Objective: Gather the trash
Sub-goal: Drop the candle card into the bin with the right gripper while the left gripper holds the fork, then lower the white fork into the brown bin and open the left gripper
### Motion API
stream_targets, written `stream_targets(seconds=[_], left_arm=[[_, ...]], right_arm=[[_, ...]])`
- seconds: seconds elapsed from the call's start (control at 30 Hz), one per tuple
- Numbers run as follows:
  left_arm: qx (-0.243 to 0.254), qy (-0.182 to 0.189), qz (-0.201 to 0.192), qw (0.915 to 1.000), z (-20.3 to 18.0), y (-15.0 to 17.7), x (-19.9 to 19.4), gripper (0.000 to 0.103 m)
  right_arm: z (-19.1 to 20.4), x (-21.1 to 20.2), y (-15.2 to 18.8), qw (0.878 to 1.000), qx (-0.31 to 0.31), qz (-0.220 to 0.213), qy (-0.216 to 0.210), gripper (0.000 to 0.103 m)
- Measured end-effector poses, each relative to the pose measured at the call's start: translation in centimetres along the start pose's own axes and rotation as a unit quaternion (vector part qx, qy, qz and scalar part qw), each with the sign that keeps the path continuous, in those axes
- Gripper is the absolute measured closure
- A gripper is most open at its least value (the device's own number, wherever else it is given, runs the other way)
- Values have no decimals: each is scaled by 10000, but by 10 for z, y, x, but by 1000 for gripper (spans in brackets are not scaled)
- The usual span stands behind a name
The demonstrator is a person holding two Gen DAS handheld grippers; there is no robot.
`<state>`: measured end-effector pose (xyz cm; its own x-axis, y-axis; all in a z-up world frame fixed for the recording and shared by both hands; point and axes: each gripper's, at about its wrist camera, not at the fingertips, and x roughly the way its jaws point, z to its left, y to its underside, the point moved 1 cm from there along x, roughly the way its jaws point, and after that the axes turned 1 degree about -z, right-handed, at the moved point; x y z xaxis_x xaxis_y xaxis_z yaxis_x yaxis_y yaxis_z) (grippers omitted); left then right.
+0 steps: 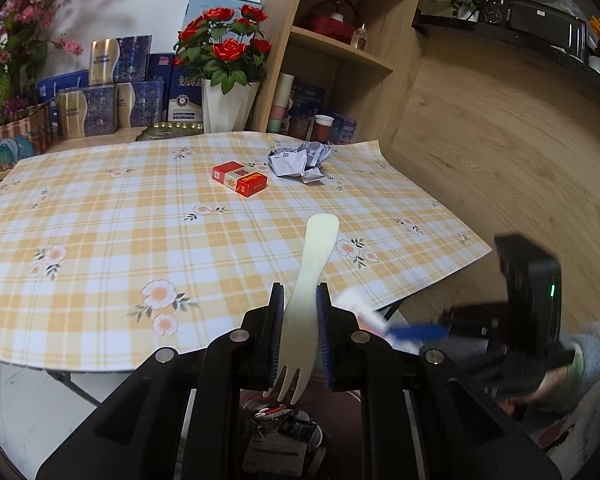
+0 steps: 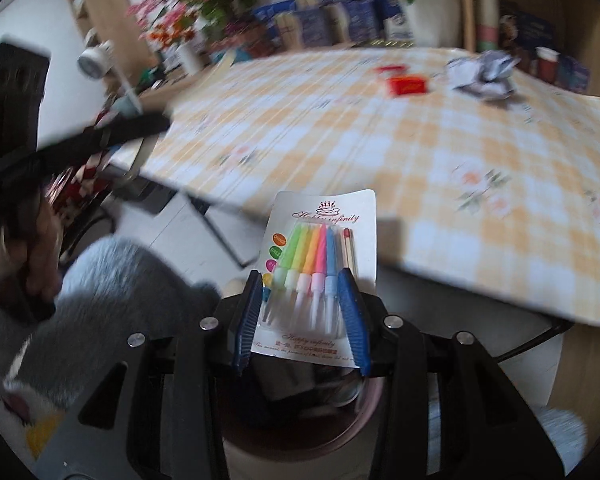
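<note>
A pale wooden fork (image 1: 300, 308) is clamped between the pads of the left gripper (image 1: 300, 320), tines pointing back toward a round bin of scraps (image 1: 280, 436) below. A white card of coloured birthday candles (image 2: 320, 272) is pinched at its sides by the right gripper (image 2: 304, 312), above the same bin's pinkish rim (image 2: 374, 396). A red cigarette box (image 1: 241, 178) and crumpled grey paper (image 1: 300, 162) are left on the checked tablecloth (image 1: 100, 240). If released off-centre, the light card could be caught by the rim and dropped onto the floor.

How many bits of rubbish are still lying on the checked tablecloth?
2: a red box near the far middle of the tablecloth, and a crumpled paper wad just beyond it toward the shelf. Nothing else shows there, though the cloth's near edge is partly hidden.
</note>
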<state>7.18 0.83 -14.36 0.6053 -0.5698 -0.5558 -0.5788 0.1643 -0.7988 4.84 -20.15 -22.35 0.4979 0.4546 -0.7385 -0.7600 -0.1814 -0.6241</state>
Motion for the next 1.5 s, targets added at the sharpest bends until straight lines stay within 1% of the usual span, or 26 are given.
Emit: stream_targets(seconds=[0.17, 0.3, 0.33, 0.47, 0.73, 0.8, 0.83, 0.87, 0.9, 0.93, 0.97, 1.07, 1.17, 1.27, 1.33, 1.37, 1.4, 1.5], left_arm=[[-39, -29, -49, 10000, -3, 9, -14, 87], [-49, -63, -38, 10000, -5, 15, -17, 87], [-58, -70, -32, 10000, -5, 16, -18, 87], [-101, -99, -16, 9999, -3, 20, -20, 87], [-227, -127, 57, 9996, 5, 30, -16, 87], [-185, -148, 115, 9997, 5, 33, -13, 87], [-162, -162, 152, 9996, 5, 35, -10, 87], [-156, -166, 185, 9996, 5, 36, -8, 87], [-144, -170, 231, 9995, 5, 38, -6, 87], [-123, -170, 269, 9994, 5, 40, -3, 87], [-92, -166, 300, 9994, 5, 40, -1, 87], [26, -175, 381, 9991, 2, 43, 4, 87], [172, -172, 470, 9986, -1, 47, 9, 87], [404, -180, 585, 9973, -7, 51, 16, 87], [564, -179, 655, 9961, -12, 54, 21, 87], [636, -169, 683, 9955, -15, 56, 23, 87], [694, -157, 709, 9949, -17, 58, 25, 87], [886, -104, 824, 9926, -23, 65, 33, 87]], right_arm=[[20, 20, 28, 9986, -24, 447, -290, 62], [16, 49, 46, 9953, 174, 889, -344, 62], [13, 58, 50, 9938, 259, 1031, -332, 62], [4, 81, 59, 9898, 473, 1320, -240, 62], [0, 115, 72, 9823, 509, 1803, 53, 61], [-7, 118, 74, 9801, 605, 1887, 91, 59], [-10, 119, 75, 9791, 664, 1918, 112, 54], [-12, 119, 75, 9787, 730, 1914, 131, 47], [-13, 116, 74, 9792, 769, 1870, 169, 42], [-15, 114, 72, 9798, 793, 1823, 195, 32], [-16, 109, 70, 9813, 822, 1723, 235, 24], [-21, 89, 60, 9868, 866, 1323, 351, 13], [-22, 66, 48, 9919, 739, 865, 559, 8], [-21, 28, 32, 9944, 483, 135, 926, 6], [-23, 9, 23, 9922, 348, -216, 1176, 6], [-24, -5, 18, 9894, 266, -451, 1355, 6], [-26, -14, 15, 9872, 225, -594, 1460, 6], [-32, -45, 4, 9745, 30, -1150, 1925, 6]])
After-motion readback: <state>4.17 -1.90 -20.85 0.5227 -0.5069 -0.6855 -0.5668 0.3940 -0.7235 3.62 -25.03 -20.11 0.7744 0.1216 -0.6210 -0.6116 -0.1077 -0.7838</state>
